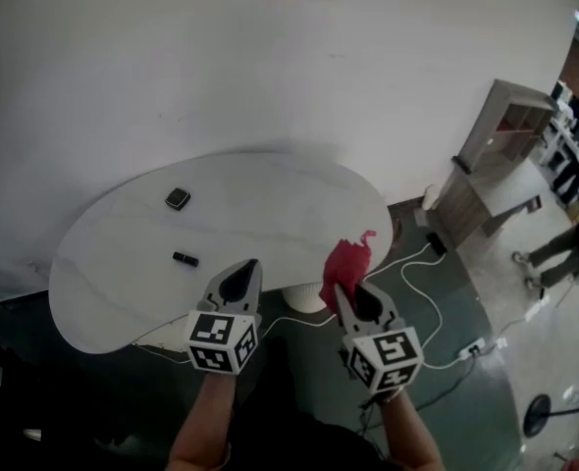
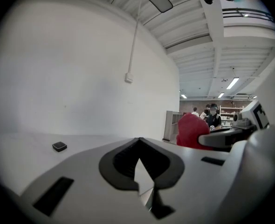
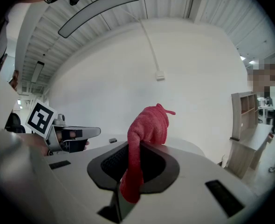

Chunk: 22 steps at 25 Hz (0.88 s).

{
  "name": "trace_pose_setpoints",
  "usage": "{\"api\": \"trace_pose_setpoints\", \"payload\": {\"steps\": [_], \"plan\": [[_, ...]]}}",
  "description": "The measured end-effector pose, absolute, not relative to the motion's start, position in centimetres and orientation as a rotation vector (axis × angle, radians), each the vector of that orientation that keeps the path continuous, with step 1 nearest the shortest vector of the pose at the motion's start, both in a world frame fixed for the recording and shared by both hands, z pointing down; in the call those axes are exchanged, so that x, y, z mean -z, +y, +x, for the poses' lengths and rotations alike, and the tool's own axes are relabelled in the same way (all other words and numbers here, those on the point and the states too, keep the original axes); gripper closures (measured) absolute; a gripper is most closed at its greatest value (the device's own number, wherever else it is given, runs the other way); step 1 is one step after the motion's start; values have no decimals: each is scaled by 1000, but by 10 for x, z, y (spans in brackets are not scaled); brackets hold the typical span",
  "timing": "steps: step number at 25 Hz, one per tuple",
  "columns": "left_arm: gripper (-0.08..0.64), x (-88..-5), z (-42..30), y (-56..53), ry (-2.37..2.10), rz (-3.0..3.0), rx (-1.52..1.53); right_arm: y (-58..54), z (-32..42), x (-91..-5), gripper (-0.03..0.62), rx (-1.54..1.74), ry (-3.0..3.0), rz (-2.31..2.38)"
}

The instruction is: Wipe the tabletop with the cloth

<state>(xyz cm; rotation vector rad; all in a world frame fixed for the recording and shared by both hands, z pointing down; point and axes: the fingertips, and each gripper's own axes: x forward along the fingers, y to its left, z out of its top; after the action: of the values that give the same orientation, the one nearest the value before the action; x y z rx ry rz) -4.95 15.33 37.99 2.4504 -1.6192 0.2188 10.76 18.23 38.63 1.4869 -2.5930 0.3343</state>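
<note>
The person holds both claws out in front, side by side and a little apart, bare forearms reaching up from the bottom of the head view. The left claw points ahead with its tips over the near edge of the desk; its jaws are together with nothing between them. The right claw sits just off the desk's near right edge, jaws pinched on the red cloth, which bunches up above the tips. Each marker cube faces upward, near the wrist.

Tabletop right half open, square device, black stick left
</note>
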Motion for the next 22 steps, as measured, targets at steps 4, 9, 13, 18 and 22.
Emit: {"api": "trace_pose_setpoints", "payload": {"steps": [4,9,13,18,22], "plan": [[558,-388,-61,87,-1572,2454,-232,118,90,-391,545,-378,-2570,1488],[558,-386,-74,15,-1548,2474,-269,46,64,-389,546,-385,-2538,1491],[558,-390,-78,-26,-1507,2486,-275,6,44,-393,545,-406,-2532,1463],[558,-402,-80,-62,-1481,2463,-270,-24,34,-408,546,-486,-2520,1424],[558,-415,-80,-84,-1477,2431,-282,-46,29,-423,546,-538,-2521,1365]]}}
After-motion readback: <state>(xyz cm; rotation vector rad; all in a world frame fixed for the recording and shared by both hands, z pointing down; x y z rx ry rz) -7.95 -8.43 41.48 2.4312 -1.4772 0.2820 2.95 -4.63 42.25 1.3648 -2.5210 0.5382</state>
